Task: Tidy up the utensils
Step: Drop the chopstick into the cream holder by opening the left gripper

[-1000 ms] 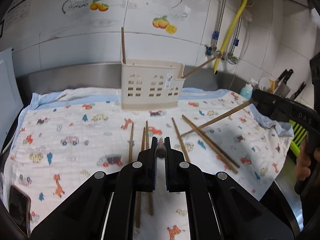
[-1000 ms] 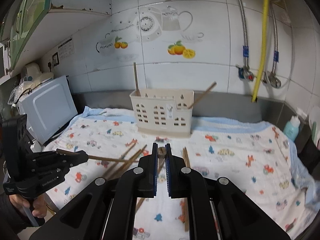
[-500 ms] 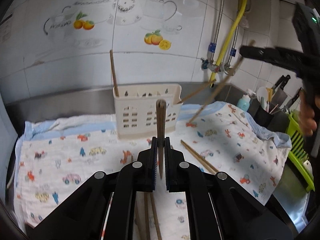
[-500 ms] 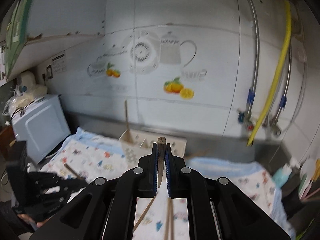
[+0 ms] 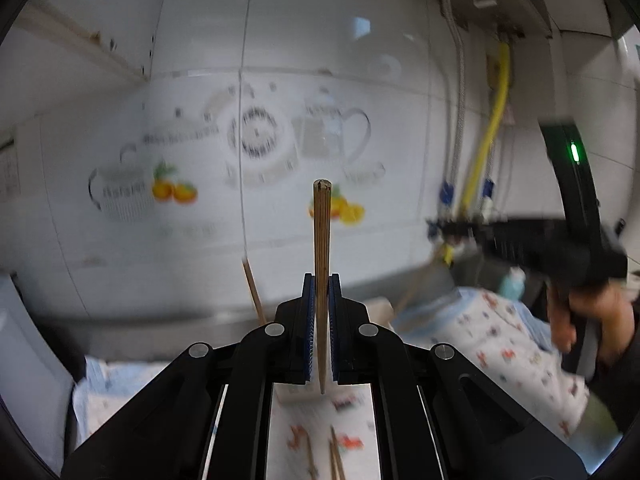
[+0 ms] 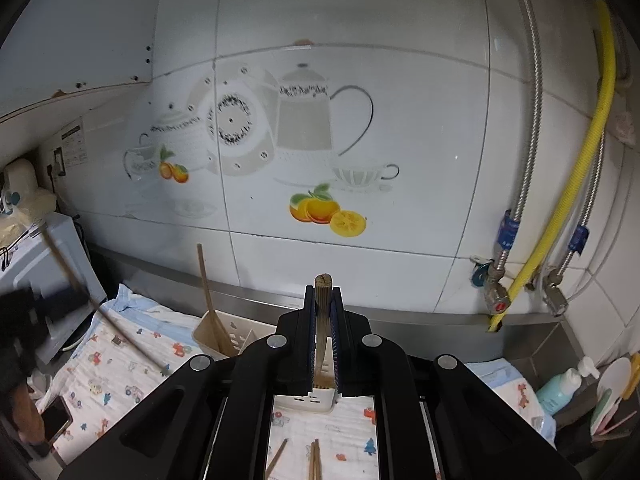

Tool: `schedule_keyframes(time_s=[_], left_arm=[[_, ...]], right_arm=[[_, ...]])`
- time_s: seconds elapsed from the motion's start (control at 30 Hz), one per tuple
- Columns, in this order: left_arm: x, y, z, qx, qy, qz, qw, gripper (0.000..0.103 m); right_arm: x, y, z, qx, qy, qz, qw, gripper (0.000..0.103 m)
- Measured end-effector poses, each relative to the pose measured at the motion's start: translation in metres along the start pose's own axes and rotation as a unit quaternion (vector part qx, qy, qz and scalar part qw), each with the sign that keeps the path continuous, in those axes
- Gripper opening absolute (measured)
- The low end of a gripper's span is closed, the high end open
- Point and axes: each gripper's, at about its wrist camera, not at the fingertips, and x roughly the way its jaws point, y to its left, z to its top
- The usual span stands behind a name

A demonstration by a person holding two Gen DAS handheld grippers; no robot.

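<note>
- A second ago both grippers sat low over the printed cloth [image 6: 120, 376] with chopstick ends just showing between their pads; now both views look up at the tiled wall [image 6: 400, 160], and most of the cloth has dropped out of frame.
- The left gripper [image 5: 321, 316] is clenched on a wooden chopstick [image 5: 322, 248], which now stands far longer above the pads than before, its thin tip hanging below them.
- The right gripper [image 6: 323, 320] is clamped on a second chopstick [image 6: 323, 286]; only a short blunt end shows above the pads.
- The cream utensil holder [image 6: 224, 330] is largely hidden behind the right gripper's body; one chopstick in the holder [image 6: 208, 300] leans up from its left compartment.
- The left view is motion-blurred; the other gripper and the hand [image 5: 592, 312] at its right edge are smeared.
- Loose chopsticks [image 6: 314, 460] lie on the cloth, cut off at the bottom.
- Both held chopsticks are brown with fine lengthwise grain.
</note>
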Motion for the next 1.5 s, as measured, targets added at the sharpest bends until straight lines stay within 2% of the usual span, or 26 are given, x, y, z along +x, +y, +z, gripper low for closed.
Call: schedule_keyframes(time_s=[0.13, 0.3, 0.63, 0.83, 1.0, 1.1, 1.17, 1.23, 1.27, 1.3, 1.5], left_arm=[[0.025, 0.009, 0.019, -0.008, -0.011, 0.029, 0.9995, 0.005], [0.056, 0.016, 0.021, -0.011, -0.002, 0.056, 0.9984, 0.005], [0.104, 0.039, -0.010, -0.049, 0.069, 0.056, 0.9949, 0.005], [0.115, 0.044, -0.023, -0.050, 0.090, 0.053, 0.9933, 0.006], [0.113, 0.044, -0.024, -0.052, 0.090, 0.051, 0.9933, 0.008], [0.105, 0.042, -0.021, -0.050, 0.084, 0.053, 0.9938, 0.010], [0.096, 0.044, -0.019, -0.055, 0.078, 0.052, 0.9940, 0.011], [0.082, 0.045, -0.018, -0.059, 0.070, 0.054, 0.9943, 0.018], [0.076, 0.044, -0.018, -0.061, 0.067, 0.055, 0.9944, 0.024], [0.068, 0.044, -0.020, -0.066, 0.063, 0.054, 0.9944, 0.025], [0.029, 0.042, -0.042, -0.076, 0.066, 0.049, 0.9937, 0.025]], right_arm=[[0.013, -0.002, -0.004, 0.001, 0.009, 0.003, 1.000, 0.007], [0.027, -0.005, -0.011, 0.001, 0.022, 0.008, 1.000, 0.007], [0.048, -0.006, -0.025, 0.001, 0.044, 0.010, 0.999, 0.007], [0.054, -0.005, -0.031, -0.001, 0.054, 0.006, 0.998, 0.007], [0.053, -0.006, -0.032, 0.003, 0.055, 0.002, 0.998, 0.008], [0.046, -0.008, -0.030, 0.004, 0.049, -0.001, 0.999, 0.016], [0.039, -0.008, -0.029, 0.003, 0.042, -0.005, 0.999, 0.016], [0.027, -0.009, -0.030, 0.005, 0.035, -0.005, 0.999, 0.017], [0.020, -0.009, -0.032, 0.006, 0.032, -0.003, 0.999, 0.017], [0.014, -0.008, -0.034, 0.006, 0.029, -0.002, 1.000, 0.019], [-0.025, -0.002, -0.066, 0.009, 0.019, 0.001, 1.000, 0.022]])
